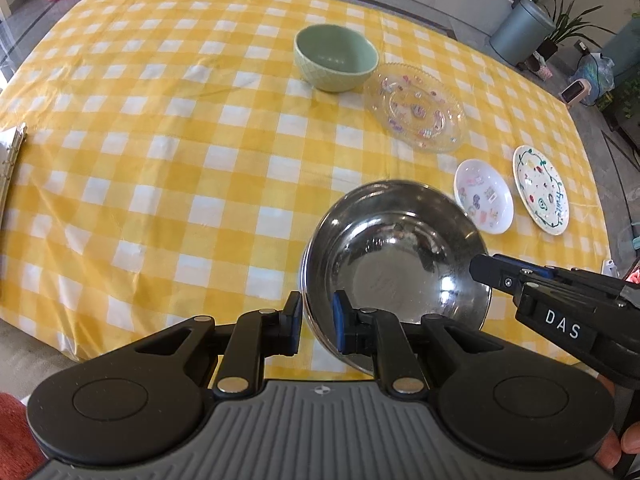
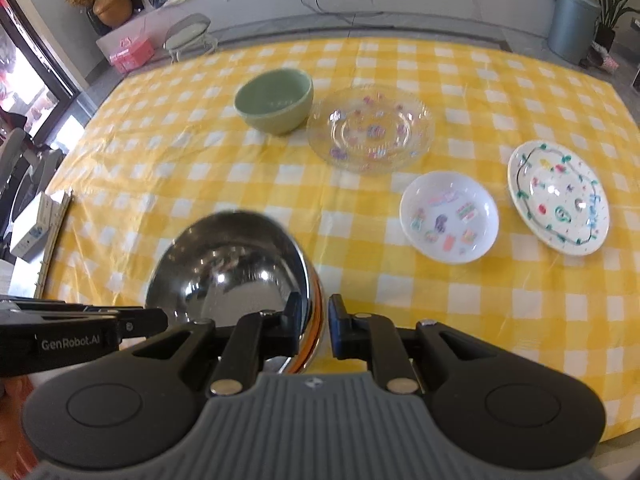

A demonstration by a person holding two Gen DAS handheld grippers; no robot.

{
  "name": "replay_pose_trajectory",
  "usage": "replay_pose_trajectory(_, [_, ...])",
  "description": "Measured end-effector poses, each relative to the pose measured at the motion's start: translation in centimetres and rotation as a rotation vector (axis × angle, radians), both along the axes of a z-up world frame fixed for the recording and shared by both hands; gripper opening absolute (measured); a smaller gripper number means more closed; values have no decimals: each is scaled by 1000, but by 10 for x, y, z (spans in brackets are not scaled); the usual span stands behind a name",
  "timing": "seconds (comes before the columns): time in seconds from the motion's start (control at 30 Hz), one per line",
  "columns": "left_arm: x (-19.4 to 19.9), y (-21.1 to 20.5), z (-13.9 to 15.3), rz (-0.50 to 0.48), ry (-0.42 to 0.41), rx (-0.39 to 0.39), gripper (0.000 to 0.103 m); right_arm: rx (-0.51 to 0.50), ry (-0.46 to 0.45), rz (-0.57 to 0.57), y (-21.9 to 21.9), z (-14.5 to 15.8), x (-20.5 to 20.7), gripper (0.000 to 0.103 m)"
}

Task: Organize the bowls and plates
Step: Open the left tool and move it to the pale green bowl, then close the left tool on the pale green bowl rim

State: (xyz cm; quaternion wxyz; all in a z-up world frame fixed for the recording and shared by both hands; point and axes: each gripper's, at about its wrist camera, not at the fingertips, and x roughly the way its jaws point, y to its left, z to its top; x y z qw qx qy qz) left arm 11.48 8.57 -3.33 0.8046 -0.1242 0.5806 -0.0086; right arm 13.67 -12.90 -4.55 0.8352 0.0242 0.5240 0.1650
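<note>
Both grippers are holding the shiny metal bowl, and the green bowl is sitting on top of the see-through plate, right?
Not quite. The green bowl sits on the yellow checked cloth beside the see-through plate, not on it; the right wrist view shows this. The left gripper and right gripper do each clamp the metal bowl's rim.

Each gripper is the same build: a ribbed grey housing with a small round emblem at its front edge, flanked by two broad black wings, each pressed with a shallow disc. From the housing, black linkage bars run forward on silver pivot pins to the left gripper (image 1: 316, 324) and its blue-faced fingers (image 1: 339, 322). The right gripper (image 2: 314, 326) matches it. Seen side on, the right one carries white "DAS" lettering and a small screw, the left one "GenRobot.AI". A rust-red knitted sleeve (image 1: 14, 428) shows just left of the left housing.
</note>
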Motion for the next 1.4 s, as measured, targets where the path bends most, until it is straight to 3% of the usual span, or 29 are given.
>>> replay_pose_trajectory(0.2, [3,1,5,-3,-10,-6,17,-27,2,14,8,-6,10,3])
replay_pose_trajectory(0.4, [6,5,6,3,-14,-7,17,-25,22,13,6,-12,13,2])
replay_pose_trajectory(0.7, [19,12,24,-23,-94,-14,22,56,-41,6,-5,20,21,12])
replay_pose_trajectory(0.9, [38,8,34,-73,-169,44,40,51,-61,-13,-3,29,47,34])
replay_pose_trajectory(1.03, [57,9,35,-94,-192,73,45,67,-45,-21,-1,25,71,35])
replay_pose_trajectory(1.23, [100,30,28,-49,-203,-7,49,110,1,-47,7,16,114,35])
replay_pose_trajectory(1.4, [136,41,21,-54,-220,-38,49,97,-17,-41,25,8,148,35])
